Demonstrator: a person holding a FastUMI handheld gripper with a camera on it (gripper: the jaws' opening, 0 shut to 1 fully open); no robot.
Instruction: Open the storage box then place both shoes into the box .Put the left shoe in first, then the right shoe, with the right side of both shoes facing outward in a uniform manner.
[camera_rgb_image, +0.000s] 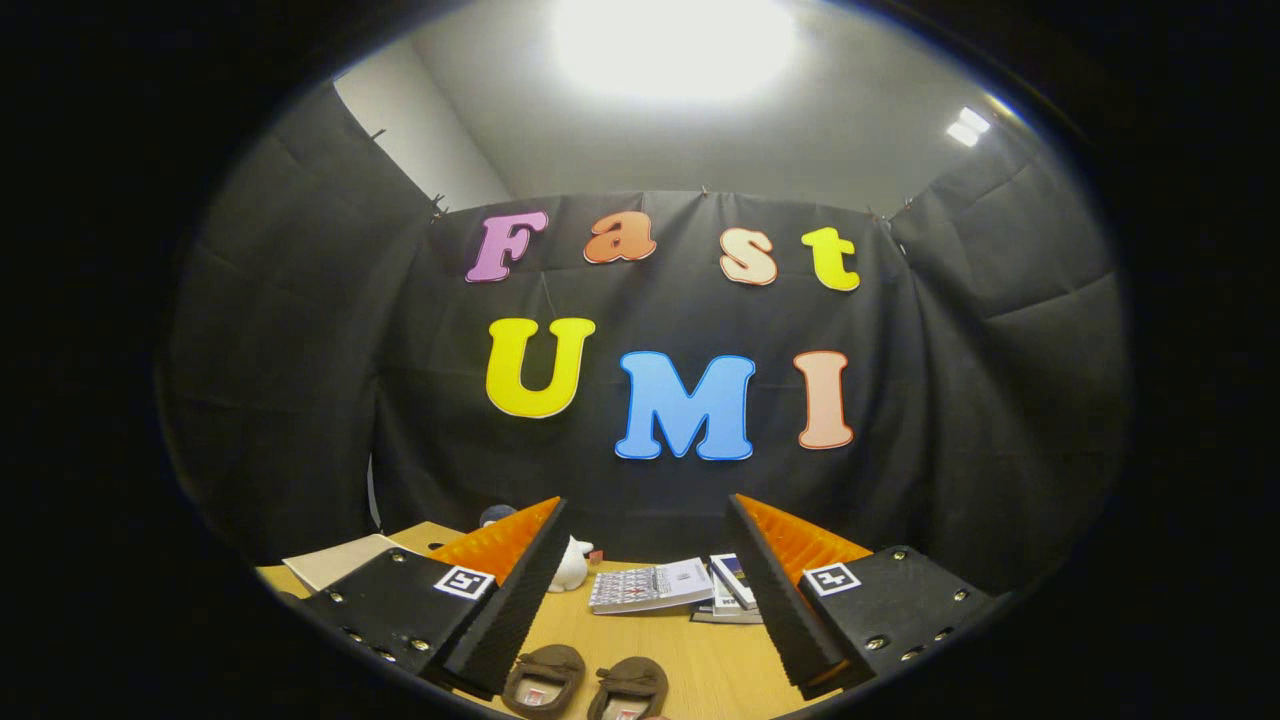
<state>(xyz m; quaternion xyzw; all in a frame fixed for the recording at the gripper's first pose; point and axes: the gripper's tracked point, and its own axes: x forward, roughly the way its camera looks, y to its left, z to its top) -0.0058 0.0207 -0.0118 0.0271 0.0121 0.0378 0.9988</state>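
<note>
Shoes (585, 685), a brown pair, lie side by side on the table (700, 660) at lower centre, between my hand-held gripper's (645, 600) wide-open, empty fingers. I can't see the storage box, so I risk grabbing a shoe before opening it, or the wrong one first.

A ceiling light (672, 40) overhead blows out into white glare; the booth below sits dim. Fisheye curvature bends the edges; focus stays fairly sharp.
</note>
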